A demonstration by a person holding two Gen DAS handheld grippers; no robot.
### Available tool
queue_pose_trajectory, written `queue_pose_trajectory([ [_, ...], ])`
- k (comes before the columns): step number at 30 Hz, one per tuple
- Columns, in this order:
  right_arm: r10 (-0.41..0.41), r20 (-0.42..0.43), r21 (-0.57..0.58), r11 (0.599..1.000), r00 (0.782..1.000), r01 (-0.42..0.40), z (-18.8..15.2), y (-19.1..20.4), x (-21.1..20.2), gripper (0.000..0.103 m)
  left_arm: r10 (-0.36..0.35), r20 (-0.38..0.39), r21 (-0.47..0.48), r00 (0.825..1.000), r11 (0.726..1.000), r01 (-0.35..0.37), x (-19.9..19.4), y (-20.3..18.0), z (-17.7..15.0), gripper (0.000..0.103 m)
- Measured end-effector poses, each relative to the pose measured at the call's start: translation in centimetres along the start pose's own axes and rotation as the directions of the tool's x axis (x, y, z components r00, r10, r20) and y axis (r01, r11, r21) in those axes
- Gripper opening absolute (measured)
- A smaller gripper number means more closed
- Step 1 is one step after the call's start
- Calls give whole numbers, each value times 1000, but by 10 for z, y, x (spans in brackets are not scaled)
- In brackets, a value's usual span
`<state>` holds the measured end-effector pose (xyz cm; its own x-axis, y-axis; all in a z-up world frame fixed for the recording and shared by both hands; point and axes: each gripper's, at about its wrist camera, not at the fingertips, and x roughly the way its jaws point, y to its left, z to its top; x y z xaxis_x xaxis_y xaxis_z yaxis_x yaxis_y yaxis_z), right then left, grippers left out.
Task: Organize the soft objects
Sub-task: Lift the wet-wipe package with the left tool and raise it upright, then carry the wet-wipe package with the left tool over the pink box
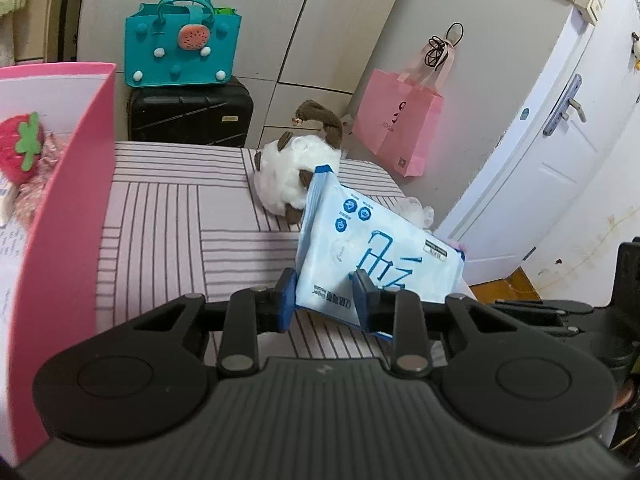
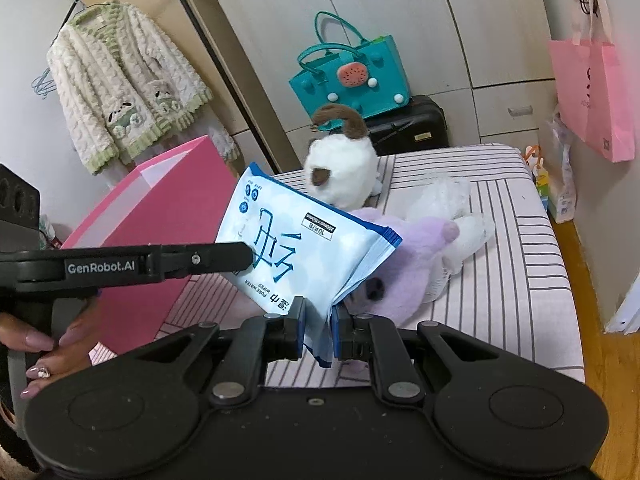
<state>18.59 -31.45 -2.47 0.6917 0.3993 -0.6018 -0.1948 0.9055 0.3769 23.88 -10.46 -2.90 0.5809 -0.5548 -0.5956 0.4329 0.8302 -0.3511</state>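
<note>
Right wrist view alone shows the right gripper clamped on the wipes pack by its bottom corner, a purple plush just behind. Left wrist view shows the left gripper clenched on the same pack's lower edge, with the pink box to its left.

The wipes pack, pale blue and white with big blue lettering, hangs tilted above the striped bed, its near edge pinched and its far corner pointing up toward the white plush. That white plush, round with brown patches and a curled brown tail, sits on the bed behind the pack, and a lilac plush lies on its side just beneath the pack. At the left stands the pink box, open-topped, with a red strawberry toy inside.
</note>
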Motion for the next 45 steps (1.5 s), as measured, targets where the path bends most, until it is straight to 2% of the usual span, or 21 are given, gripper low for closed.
queue_pose_trajectory([
  [7,32,-31,-25,999,999,-33,-7,23,-16,17,29,-3,45,1000,999,-28,-36,-7,-12,29],
  [12,50,-78,-52,997,996,-54,-16,45,-26,20,42,-38,93,998,995,-38,-61,-7,-23,29],
  [20,96,-172,-76,991,980,-111,-30,78,-37,20,46,-112,125,993,992,-32,-100,3,-40,28],
  [23,115,-202,-97,986,973,-137,-35,91,-38,20,63,-118,139,991,989,-47,-115,5,-48,28],
  [31,169,-253,-129,970,953,-207,-43,123,-43,20,87,-126,138,988,988,-69,-156,16,-60,28],
  [40,195,-270,-210,944,943,-255,-41,163,-44,20,118,-100,129,988,986,-105,-196,30,-65,28],
  [45,217,-267,-250,925,939,-285,-32,185,-46,20,120,-79,94,990,989,-112,-220,44,-60,29],
])
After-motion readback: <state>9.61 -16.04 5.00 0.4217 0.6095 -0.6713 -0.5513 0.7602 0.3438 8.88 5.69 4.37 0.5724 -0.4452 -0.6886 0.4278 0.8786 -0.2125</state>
